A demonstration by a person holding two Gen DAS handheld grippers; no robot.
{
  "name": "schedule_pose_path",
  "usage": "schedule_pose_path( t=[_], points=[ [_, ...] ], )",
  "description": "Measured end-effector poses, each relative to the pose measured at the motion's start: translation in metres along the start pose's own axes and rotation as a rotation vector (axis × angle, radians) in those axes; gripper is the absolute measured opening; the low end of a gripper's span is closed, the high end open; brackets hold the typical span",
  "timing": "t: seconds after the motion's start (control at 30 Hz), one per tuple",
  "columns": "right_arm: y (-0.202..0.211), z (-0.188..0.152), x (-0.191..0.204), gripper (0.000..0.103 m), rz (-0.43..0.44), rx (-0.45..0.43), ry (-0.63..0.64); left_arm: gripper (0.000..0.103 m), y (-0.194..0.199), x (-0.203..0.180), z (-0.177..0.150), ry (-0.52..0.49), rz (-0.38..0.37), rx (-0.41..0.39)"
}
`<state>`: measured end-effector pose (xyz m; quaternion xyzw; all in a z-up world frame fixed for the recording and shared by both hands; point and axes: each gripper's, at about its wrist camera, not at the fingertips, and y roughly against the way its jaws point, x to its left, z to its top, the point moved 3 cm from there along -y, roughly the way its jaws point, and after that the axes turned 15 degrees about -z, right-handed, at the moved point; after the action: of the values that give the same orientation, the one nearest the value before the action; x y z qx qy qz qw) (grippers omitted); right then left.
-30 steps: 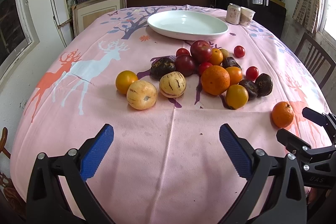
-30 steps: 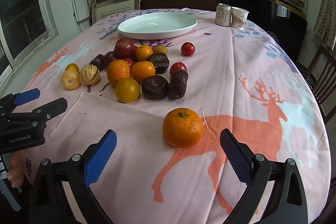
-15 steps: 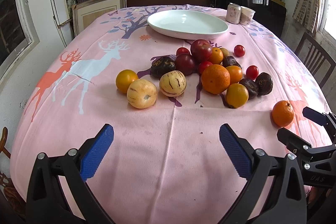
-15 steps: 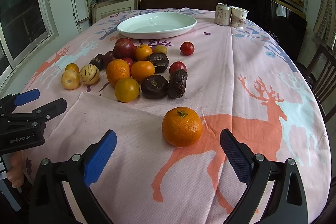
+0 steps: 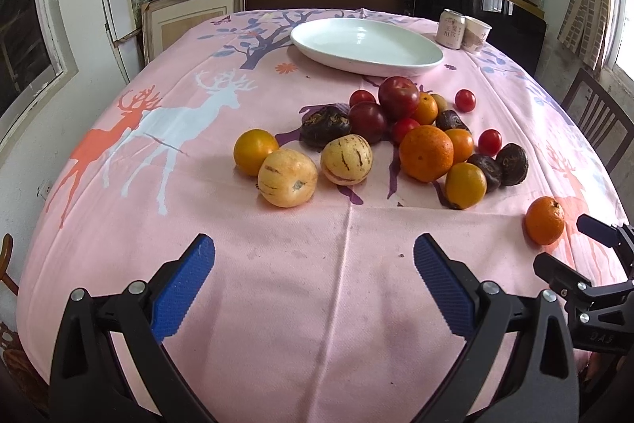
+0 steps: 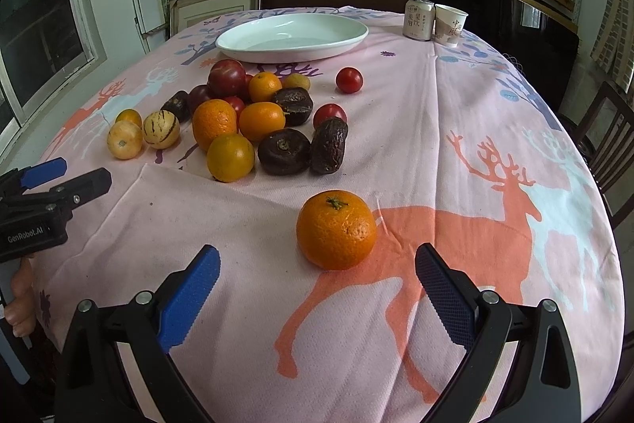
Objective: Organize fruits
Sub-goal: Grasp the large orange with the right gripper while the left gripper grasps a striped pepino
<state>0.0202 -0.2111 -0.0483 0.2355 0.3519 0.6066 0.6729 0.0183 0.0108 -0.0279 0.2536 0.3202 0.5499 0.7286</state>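
Up front, both spread claws, left claw (image 5: pixel 313 266) and right claw (image 6: pixel 317 274), hover over bare tablecloth (image 5: pixel 317 324).

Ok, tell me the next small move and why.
Probably ease the right gripper forward around the lone orange: its fingers are open, the orange sits just ahead between them, apart from the pile, and the white plate is empty.

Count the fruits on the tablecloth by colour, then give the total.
orange fruits: 6
small yellow fruit: 1
cream striped fruits: 2
dark brown fruits: 4
large dark red fruits: 2
small red fruits: 4
Total: 19
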Motion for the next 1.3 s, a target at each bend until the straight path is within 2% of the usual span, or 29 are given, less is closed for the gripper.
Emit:
schedule_pose_path(
  t=[0.23, 0.43, 0.47, 0.5, 0.87, 0.9, 0.97, 1.03, 1.13, 1.2, 1.23, 1.3],
  points=[
    [-0.012, 0.005, -0.010, 0.099, 0.067, 0.028, -0.023, 0.098, -0.011, 0.022, 0.007, 0.049, 0.007, 0.022],
    [-0.027, 0.017, -0.009, 0.079, 0.059, 0.055, 0.011, 0.098, -0.025, 0.037, 0.011, 0.076, 0.009, 0.063],
    [-0.029, 0.018, -0.007, 0.067, 0.056, 0.057, 0.024, 0.098, -0.027, 0.038, 0.012, 0.079, 0.008, 0.070],
    [-0.031, 0.019, -0.004, 0.043, 0.057, 0.061, 0.040, 0.098, -0.029, 0.040, 0.013, 0.083, 0.009, 0.076],
    [-0.031, 0.015, -0.016, 0.044, 0.155, 0.047, 0.031, 0.097, -0.043, 0.047, 0.032, 0.114, -0.013, 0.113],
    [-0.032, 0.015, -0.016, 0.044, 0.159, 0.047, 0.031, 0.095, -0.045, 0.047, 0.034, 0.120, -0.013, 0.111],
    [-0.032, 0.016, -0.016, 0.045, 0.166, 0.046, 0.034, 0.068, -0.052, 0.048, 0.035, 0.124, -0.013, 0.136],
    [-0.032, 0.016, -0.017, 0.045, 0.175, 0.046, 0.034, 0.064, -0.060, 0.049, 0.034, 0.132, -0.002, 0.166],
    [-0.032, 0.015, -0.017, 0.045, 0.180, 0.043, 0.037, 0.064, -0.064, 0.045, 0.035, 0.103, 0.022, 0.159],
    [-0.032, 0.015, -0.016, 0.045, 0.178, 0.042, 0.040, 0.059, -0.066, 0.045, 0.038, 0.101, 0.033, 0.152],
    [-0.032, 0.015, -0.016, 0.045, 0.178, 0.041, 0.041, 0.042, -0.065, 0.043, 0.039, 0.094, 0.010, 0.140],
    [-0.031, 0.015, -0.016, 0.045, 0.181, 0.041, 0.043, 0.038, -0.064, 0.037, 0.039, 0.071, 0.006, 0.141]
  ],
)
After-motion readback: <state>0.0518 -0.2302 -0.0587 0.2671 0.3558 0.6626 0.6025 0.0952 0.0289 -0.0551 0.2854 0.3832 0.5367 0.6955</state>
